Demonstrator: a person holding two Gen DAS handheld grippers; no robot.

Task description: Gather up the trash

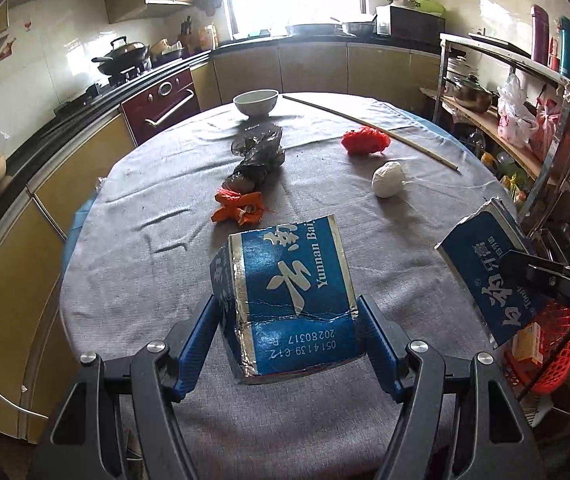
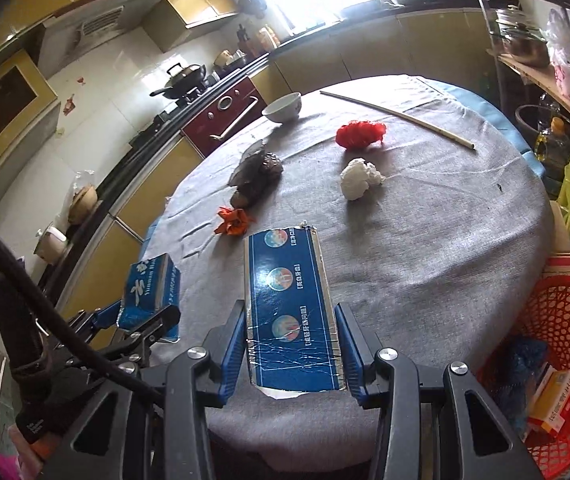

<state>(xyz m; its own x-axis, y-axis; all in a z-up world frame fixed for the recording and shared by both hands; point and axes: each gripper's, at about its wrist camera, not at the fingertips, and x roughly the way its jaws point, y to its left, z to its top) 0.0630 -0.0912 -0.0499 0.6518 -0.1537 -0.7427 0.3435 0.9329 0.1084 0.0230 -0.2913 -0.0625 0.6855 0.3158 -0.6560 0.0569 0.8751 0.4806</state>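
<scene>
The left gripper point(image 1: 289, 332) is closed on a torn blue cardboard toothpaste box piece with silver foil edges point(image 1: 285, 296), its blue pads pressing both sides; white characters, Latin letters and a printed number code are on its face, and thin crease lines cross it. The right gripper point(image 2: 291, 344) clamps a second, flatter blue box piece with three round pictures point(image 2: 289, 304) (its far end is torn, its near end shows bare silver). Both pieces are held above the near part of a round table under a grey cloth point(image 2: 425, 264).

Further on the cloth lie a crumpled orange wrapper point(image 1: 239, 208), touching a dark crinkled plastic bag point(image 1: 259, 156), then a white paper ball point(image 1: 387, 179) and a red mesh net bundle point(image 1: 365, 142), these two near each other but apart. A white ceramic bowl point(image 1: 255, 102) stands at the far edge; I cannot see inside it. A long pale stick point(image 1: 369, 130) lies beyond the red bundle.

A red plastic lattice basket point(image 2: 557, 332) stands beside the table on the right, holding a yellow-and-white carton point(image 2: 553, 402) and something blue point(image 2: 525, 360).
</scene>
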